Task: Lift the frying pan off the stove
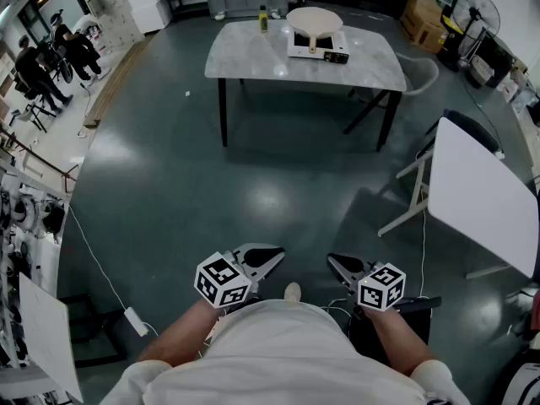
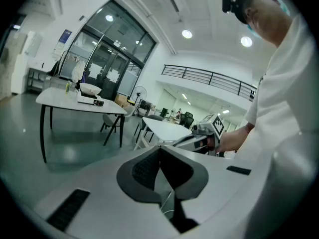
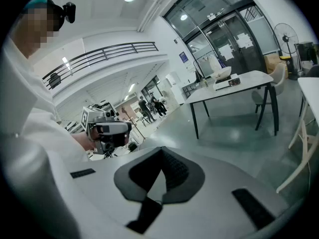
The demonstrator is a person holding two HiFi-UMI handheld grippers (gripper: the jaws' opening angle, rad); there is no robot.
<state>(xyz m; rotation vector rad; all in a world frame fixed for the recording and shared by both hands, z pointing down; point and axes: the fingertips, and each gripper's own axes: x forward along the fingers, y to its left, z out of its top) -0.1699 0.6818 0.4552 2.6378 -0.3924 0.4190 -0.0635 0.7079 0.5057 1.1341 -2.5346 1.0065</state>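
Note:
A pale round frying pan (image 1: 315,19) sits on a white single-burner stove (image 1: 316,49) on the grey table (image 1: 253,57) far across the floor. Both grippers are held close to my body, several steps from that table. My left gripper (image 1: 274,256) is shut with nothing in it, and so is my right gripper (image 1: 334,262). In the left gripper view the pan (image 2: 89,88) and stove (image 2: 92,101) appear small at the left, beyond the closed left gripper (image 2: 159,152). The right gripper view shows the pan (image 3: 222,73) far off, past the closed right gripper (image 3: 161,153).
A small bottle (image 1: 263,19) stands on the grey table beside the stove. A grey chair (image 1: 418,74) is at that table's right end. A white table (image 1: 481,197) stands at my right. People (image 1: 51,57) are at the far left. A cable and plug block (image 1: 135,319) lie on the floor.

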